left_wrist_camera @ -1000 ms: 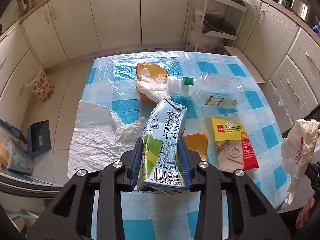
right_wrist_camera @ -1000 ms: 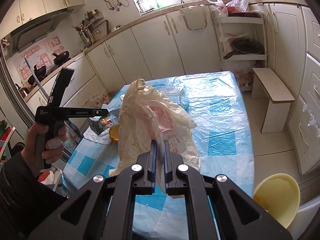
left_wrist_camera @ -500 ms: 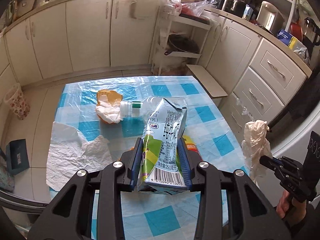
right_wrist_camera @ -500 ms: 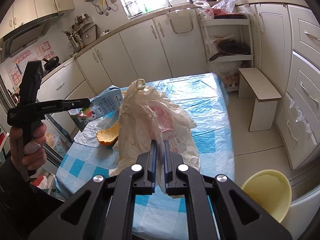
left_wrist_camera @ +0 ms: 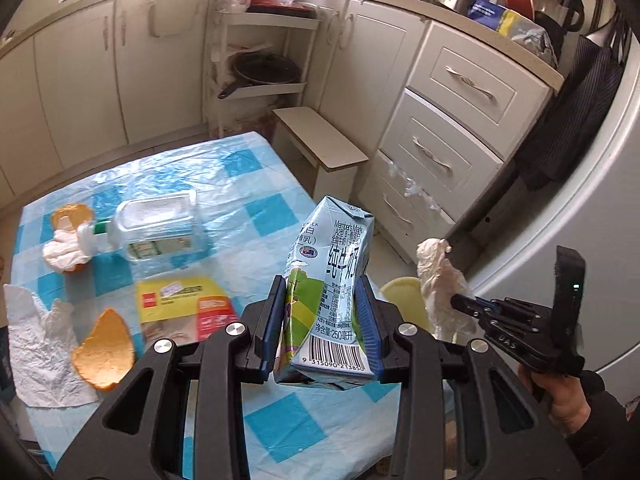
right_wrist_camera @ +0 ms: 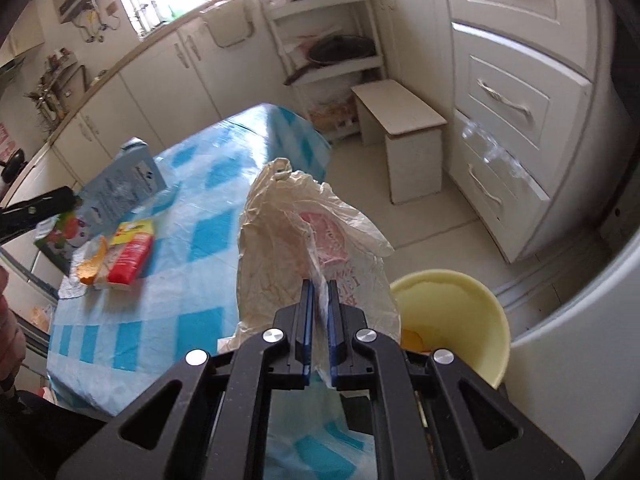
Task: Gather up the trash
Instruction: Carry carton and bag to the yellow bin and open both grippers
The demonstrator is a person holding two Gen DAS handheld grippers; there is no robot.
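My left gripper (left_wrist_camera: 320, 312) is shut on a blue-green milk carton (left_wrist_camera: 332, 280) and holds it in the air over the table's right edge. The carton also shows in the right wrist view (right_wrist_camera: 120, 184). My right gripper (right_wrist_camera: 317, 300) is shut on a crumpled white plastic bag (right_wrist_camera: 304, 240), held above a yellow bin (right_wrist_camera: 456, 316) on the floor beside the table. The bag (left_wrist_camera: 440, 276) and the bin (left_wrist_camera: 400, 296) also show in the left wrist view. A clear plastic bottle (left_wrist_camera: 160, 228), orange peels (left_wrist_camera: 104, 352), a yellow-red packet (left_wrist_camera: 180, 308) and tissues (left_wrist_camera: 64, 252) lie on the table.
The table has a blue checked cloth (left_wrist_camera: 248, 184). A white paper sheet (left_wrist_camera: 32, 344) lies at its left edge. A small stool (right_wrist_camera: 400, 120), a drawer unit (right_wrist_camera: 512, 112) and a corner shelf (left_wrist_camera: 260, 48) stand beyond the table. A white appliance wall (right_wrist_camera: 580, 320) is at right.
My left gripper has swung right with the carton, toward the table's right edge and the bin. My right gripper has tilted down with the bag, over the yellow bin.
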